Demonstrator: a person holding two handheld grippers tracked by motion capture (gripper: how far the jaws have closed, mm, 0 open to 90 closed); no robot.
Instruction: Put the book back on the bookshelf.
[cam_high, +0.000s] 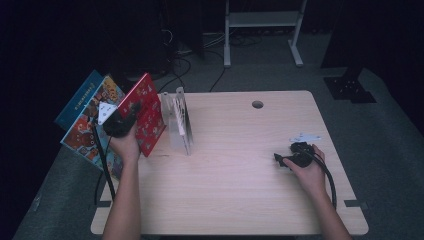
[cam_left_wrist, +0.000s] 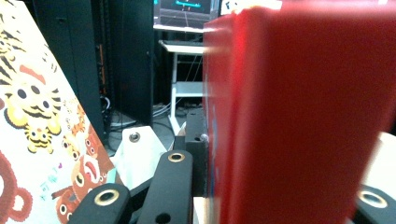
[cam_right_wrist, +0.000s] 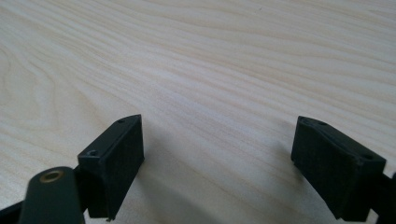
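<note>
Tool in my left hand (cam_high: 120, 122) is pinching the red book (cam_high: 145, 117), held tilted at the bench's (cam_high: 240, 185) left edge, between the tiger-cover book (cam_high: 90, 127) and the clear book stand (cam_high: 179, 122). My right tool (cam_high: 285, 159) rests low on bare wood well to the right, jaws spread, nothing between them.

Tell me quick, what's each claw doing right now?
Left claw: closed on the red book.
Right claw: open, holding nothing, over the table.
</note>
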